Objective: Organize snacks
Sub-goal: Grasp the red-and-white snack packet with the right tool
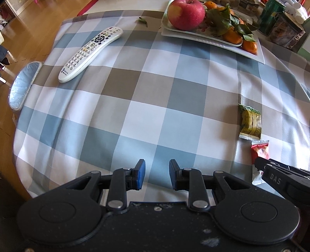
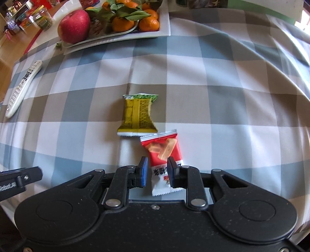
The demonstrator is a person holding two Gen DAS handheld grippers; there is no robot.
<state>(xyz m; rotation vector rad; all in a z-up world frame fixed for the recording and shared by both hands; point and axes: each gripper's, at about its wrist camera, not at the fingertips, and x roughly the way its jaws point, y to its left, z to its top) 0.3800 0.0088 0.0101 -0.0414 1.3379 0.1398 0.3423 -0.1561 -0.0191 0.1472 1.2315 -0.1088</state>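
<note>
**Two snack packets on the checked cloth, both grippers above them**

Two views are ours to read. From the left wrist we see our left gripper over the checked tablecloth, its jaws parted with only bare cloth between them. At far left lies a white remote; at far right a white tray bears a red apple and leafy tangerines. To the right lie the green-and-yellow packet and, nearer, the red packet, part hidden by the right gripper's tip.

From the right wrist we see our right gripper with its jaws apart over the red packet. Its near end lies between the pads; whether the right pad touches it we cannot tell. The green-and-yellow packet lies just beyond, its near edge meeting the red one's far edge.
</note>
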